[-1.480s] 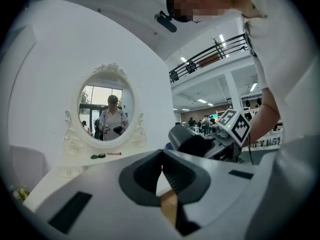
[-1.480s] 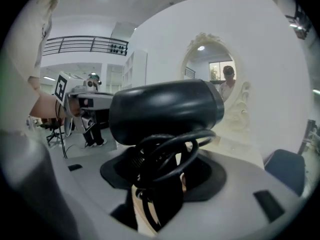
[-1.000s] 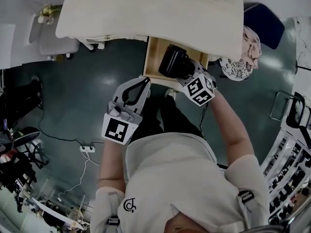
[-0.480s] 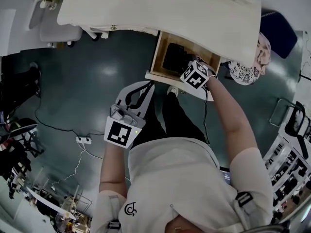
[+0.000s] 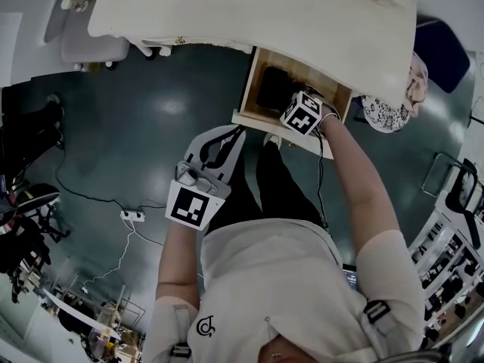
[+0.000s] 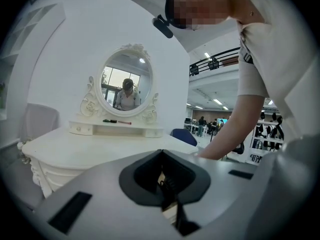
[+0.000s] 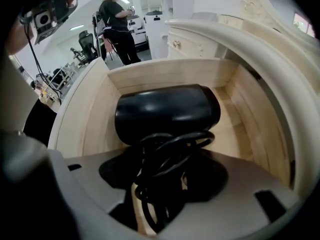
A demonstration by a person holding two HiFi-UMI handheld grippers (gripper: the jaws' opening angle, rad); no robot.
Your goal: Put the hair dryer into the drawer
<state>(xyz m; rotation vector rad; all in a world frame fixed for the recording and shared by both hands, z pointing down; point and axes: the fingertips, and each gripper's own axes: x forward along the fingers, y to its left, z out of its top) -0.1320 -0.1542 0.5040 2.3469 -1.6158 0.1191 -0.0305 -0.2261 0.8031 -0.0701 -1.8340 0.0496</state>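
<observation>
The black hair dryer (image 5: 271, 89) lies inside the open wooden drawer (image 5: 249, 106) under the white dressing table (image 5: 249, 13). My right gripper (image 5: 286, 101) reaches steeply down into the drawer. In the right gripper view the dryer's barrel (image 7: 167, 111) rests on the drawer floor (image 7: 235, 129). Its handle, wrapped in black cord (image 7: 167, 156), still fills the gap of my right gripper (image 7: 162, 156), whose jaws have just been opening slightly. My left gripper (image 5: 237, 131) hovers shut and empty left of the drawer front; its tips (image 6: 161, 154) meet.
An oval mirror (image 6: 127, 86) stands on the dressing table top. A dark blue chair (image 5: 435, 48) and a patterned bundle (image 5: 382, 113) sit right of the drawer. A power strip (image 5: 134, 216) with cable lies on the floor at left. Racks (image 5: 454, 240) line the right side.
My right gripper has sunk with the hair dryer from above the drawer down into it and tipped steeper. My left gripper has lowered a little.
</observation>
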